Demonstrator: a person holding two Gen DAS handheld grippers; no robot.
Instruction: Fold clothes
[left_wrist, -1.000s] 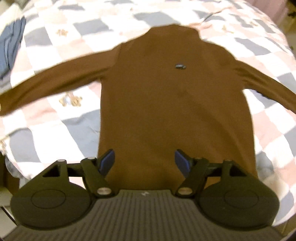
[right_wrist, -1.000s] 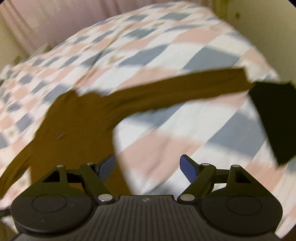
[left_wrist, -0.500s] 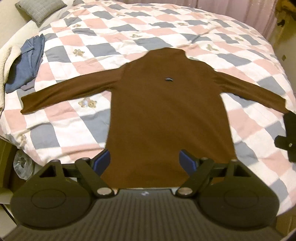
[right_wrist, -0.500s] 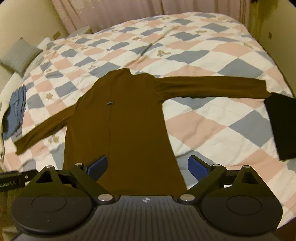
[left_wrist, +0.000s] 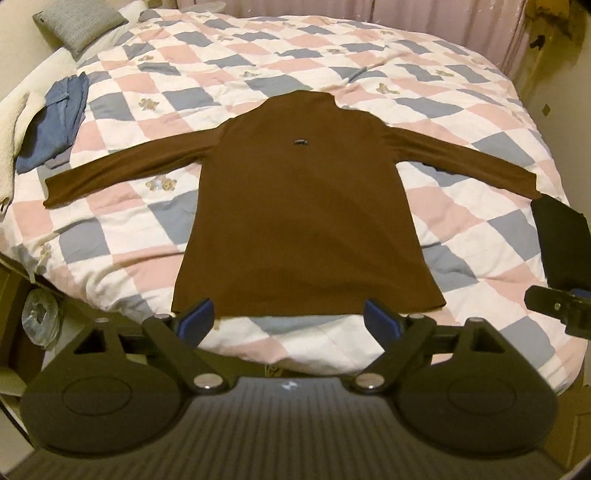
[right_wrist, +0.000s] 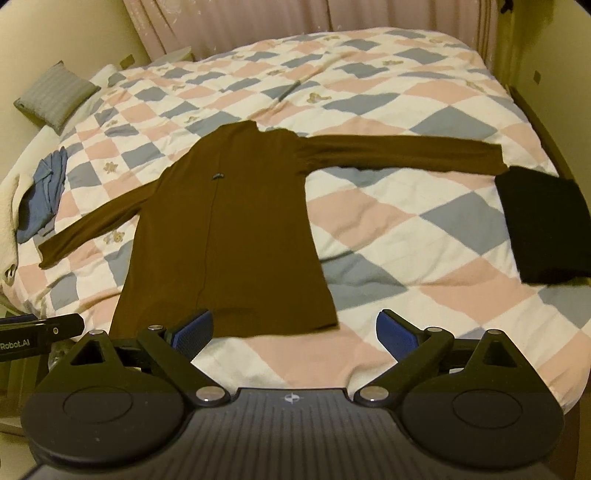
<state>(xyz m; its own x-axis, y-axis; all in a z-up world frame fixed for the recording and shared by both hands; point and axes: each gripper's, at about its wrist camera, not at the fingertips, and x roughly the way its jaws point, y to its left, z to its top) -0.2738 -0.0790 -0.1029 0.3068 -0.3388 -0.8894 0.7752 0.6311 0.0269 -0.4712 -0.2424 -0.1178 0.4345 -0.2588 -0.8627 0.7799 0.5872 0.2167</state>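
Note:
A brown long-sleeved top (left_wrist: 303, 221) lies flat on the checked quilt (left_wrist: 461, 229), hem towards me, both sleeves spread out sideways. It also shows in the right wrist view (right_wrist: 229, 236). My left gripper (left_wrist: 288, 321) is open and empty, held above the bed's near edge just short of the hem. My right gripper (right_wrist: 293, 330) is open and empty, near the hem's right corner. The right gripper's tip shows at the right edge of the left wrist view (left_wrist: 557, 304).
A folded black garment (right_wrist: 543, 225) lies on the quilt by the right sleeve's cuff. A blue garment (left_wrist: 55, 122) and a cream blanket (left_wrist: 11, 136) lie at the left edge. A grey pillow (left_wrist: 77, 22) sits at the far left. Curtains hang behind the bed.
Both grippers have pulled back and up from the top, so the whole garment and more of the bed now show. Both stay open and empty.

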